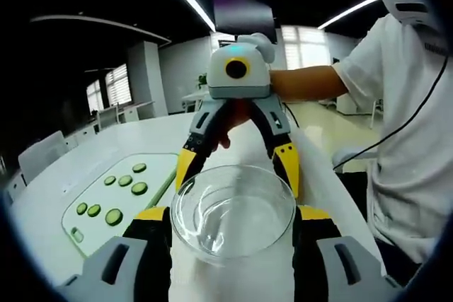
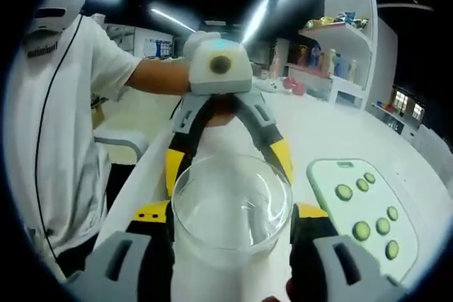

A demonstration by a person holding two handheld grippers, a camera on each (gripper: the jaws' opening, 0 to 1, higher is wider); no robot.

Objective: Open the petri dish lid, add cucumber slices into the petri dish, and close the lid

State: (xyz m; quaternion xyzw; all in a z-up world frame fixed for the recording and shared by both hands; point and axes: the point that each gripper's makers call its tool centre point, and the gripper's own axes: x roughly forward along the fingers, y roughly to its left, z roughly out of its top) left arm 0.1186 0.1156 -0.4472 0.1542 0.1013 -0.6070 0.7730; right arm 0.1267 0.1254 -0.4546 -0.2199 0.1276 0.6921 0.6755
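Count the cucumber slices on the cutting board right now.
7 cucumber slices lie on the cutting board: three near its far end, one mid-board, three toward the near end. None looks hidden in the left gripper view.

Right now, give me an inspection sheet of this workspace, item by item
Surface: white table, long and curved.
Job's things: clear petri dish, held up between both grippers; cucumber slices lying on a pale cutting board.
Clutter: nothing seen on the table beyond the board.
Grippers: left gripper and right gripper face each other, jaws of each on either side of the dish; whether lid and base are apart cannot be told.
Cables: black cable running down the person's white shirt.
Surroundings: white shelf unit with coloured items, ceiling strip lights, chairs, windows.
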